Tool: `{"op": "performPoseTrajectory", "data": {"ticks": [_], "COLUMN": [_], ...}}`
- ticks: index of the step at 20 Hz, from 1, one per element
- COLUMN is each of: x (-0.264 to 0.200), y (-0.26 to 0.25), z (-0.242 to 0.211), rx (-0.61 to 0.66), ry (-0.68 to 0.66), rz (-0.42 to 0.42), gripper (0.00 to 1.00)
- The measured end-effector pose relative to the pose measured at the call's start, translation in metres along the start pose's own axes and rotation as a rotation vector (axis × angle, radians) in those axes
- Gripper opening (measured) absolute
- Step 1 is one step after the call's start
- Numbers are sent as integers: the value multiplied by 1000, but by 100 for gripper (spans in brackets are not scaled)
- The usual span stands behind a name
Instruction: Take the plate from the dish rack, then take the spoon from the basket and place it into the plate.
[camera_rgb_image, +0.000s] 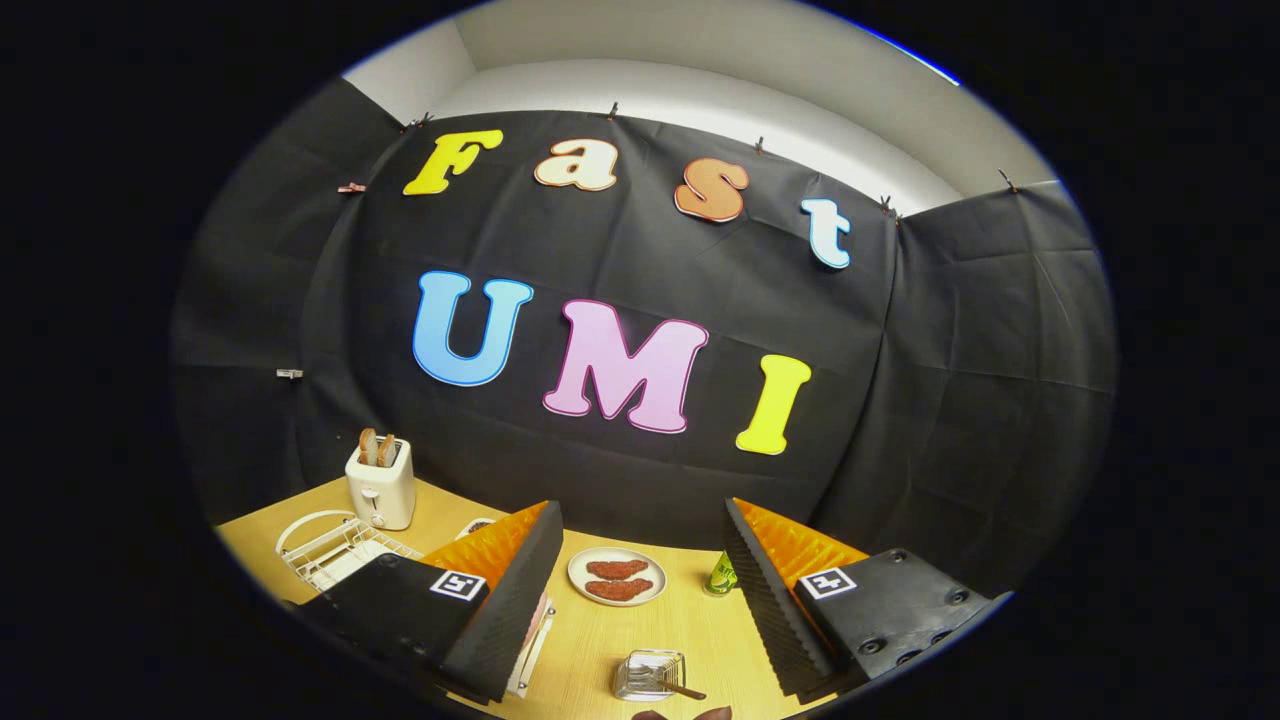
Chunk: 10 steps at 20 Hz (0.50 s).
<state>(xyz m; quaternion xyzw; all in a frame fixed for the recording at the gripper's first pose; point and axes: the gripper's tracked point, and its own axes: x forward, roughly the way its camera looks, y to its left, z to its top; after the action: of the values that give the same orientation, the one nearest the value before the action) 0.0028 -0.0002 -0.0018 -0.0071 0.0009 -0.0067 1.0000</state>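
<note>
My gripper (640, 510) is open and held high above the wooden table (590, 650), with nothing between its fingers. A white wire dish rack (322, 545) stands to the left, beyond the left finger, with a pale flat thing in it that may be the plate. Low between the fingers sits a small clear basket (648, 673). A brown handle, probably the spoon (684, 690), sticks out of it to the right.
A white toaster (380, 490) with bread slices stands behind the rack. A plate with two meat patties (617, 577) lies ahead between the fingers, and a green can (720, 574) stands by the right finger. A pink and white object (538, 625) is partly hidden behind the left finger.
</note>
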Motion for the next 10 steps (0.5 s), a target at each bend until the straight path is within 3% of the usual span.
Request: {"op": "performPoseTrajectory", "data": {"ticks": [5, 10], "x": [1, 9], "y": [9, 47], "z": [-9, -51], "rx": [5, 27], "ry": [32, 205], "rz": [19, 93], "gripper": [98, 98]}}
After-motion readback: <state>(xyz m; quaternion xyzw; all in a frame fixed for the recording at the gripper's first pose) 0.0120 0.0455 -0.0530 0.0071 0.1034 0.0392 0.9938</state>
